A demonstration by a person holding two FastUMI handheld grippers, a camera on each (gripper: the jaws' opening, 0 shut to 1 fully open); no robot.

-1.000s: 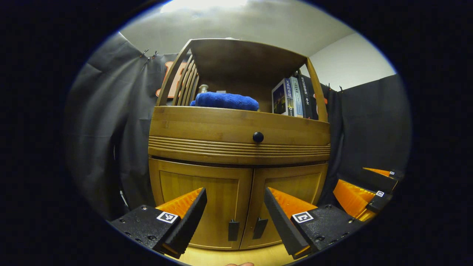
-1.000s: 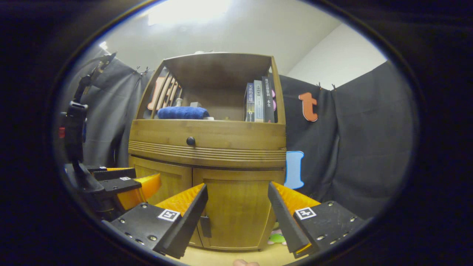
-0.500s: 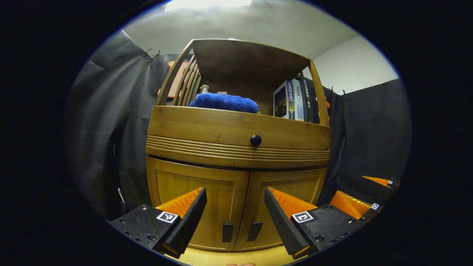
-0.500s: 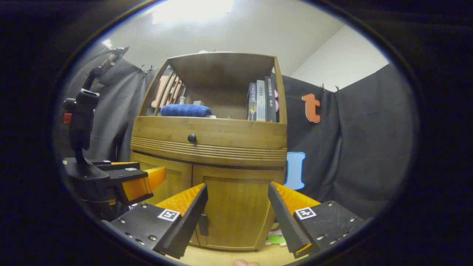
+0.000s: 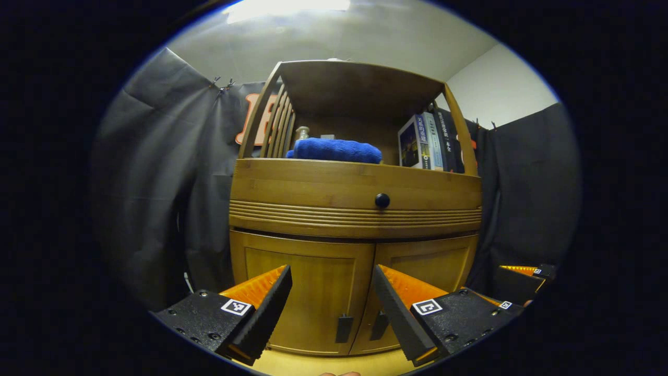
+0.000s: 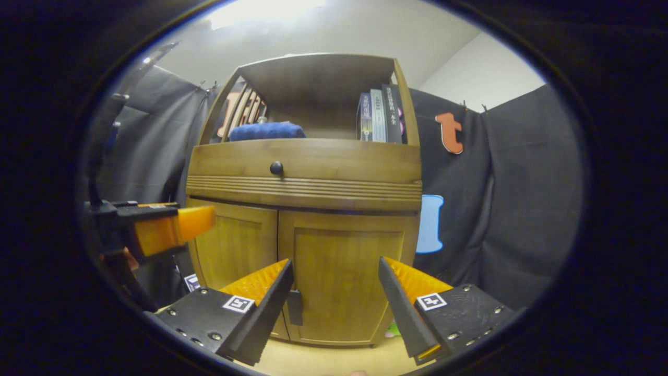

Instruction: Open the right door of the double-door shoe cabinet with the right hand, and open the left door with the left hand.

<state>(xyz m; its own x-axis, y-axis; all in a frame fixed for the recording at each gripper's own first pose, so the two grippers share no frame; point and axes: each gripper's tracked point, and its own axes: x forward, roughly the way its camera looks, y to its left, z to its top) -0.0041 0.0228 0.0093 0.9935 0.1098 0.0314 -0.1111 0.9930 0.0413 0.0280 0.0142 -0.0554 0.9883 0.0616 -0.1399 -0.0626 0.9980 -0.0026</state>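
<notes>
The wooden shoe cabinet stands in front of both grippers with both lower doors shut. In the left gripper view, the left door and right door meet at two dark handles: the left handle and the right handle. My left gripper is open and empty, a short way off the left door. In the right gripper view, my right gripper is open in front of the right door; its handle sits beside the left finger. The left gripper shows at the left.
Above the doors is a drawer with a black knob. The open shelf holds a folded blue towel and upright books. Black cloth hangs on both sides. A pale wooden floor lies under the cabinet, with a small green thing beside it.
The right gripper has moved lower and closer to the cabinet, so the doors look larger. The left gripper has swung a little left; the cabinet sits further right in its view. Both stay open.
</notes>
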